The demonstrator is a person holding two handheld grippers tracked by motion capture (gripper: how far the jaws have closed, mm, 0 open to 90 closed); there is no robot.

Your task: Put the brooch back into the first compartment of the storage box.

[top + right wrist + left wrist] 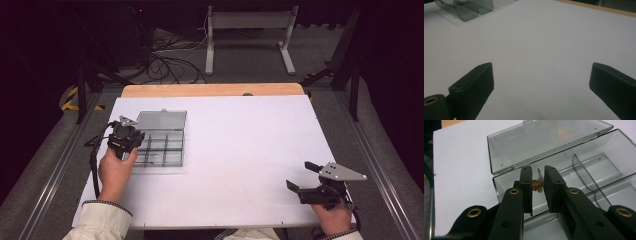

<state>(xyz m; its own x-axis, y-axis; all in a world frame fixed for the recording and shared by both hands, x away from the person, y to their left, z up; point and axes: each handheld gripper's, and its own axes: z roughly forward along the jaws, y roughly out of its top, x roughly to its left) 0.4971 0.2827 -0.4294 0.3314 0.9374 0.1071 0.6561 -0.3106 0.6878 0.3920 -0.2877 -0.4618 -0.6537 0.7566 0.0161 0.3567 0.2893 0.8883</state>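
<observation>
**Left gripper pinching a tiny copper part over the clear box**

The see-through plastic box (pixel 161 145) sits on the left side of the white table (pixel 240 150), lid (pixel 541 142) flipped open and lying flat behind it. Inside it's split into compartments by clear dividers. In the left gripper view the compartments I can see look bare, though the glare and the jaws cover a fair bit of the floor, so I wouldn't swear to all of them.

The left gripper (pixel 538 185) has its jaws pulled in narrow, clamped on a small copper-coloured part (pixel 537 185). It's held just over the box's near-left compartment, close to the front wall. Can't tell what the part is exactly: too small, half hidden between the pads, with a pale bit sticking out underneath.

From the high view the person's left hand (pixel 116 170) and the gripper body block the left edge of the box.

The right gripper (pixel 304 176) sits well apart near the right front corner of the table, jaws spread wide, nothing between them. The corner of the box is cut off at the top of the right gripper view.
</observation>
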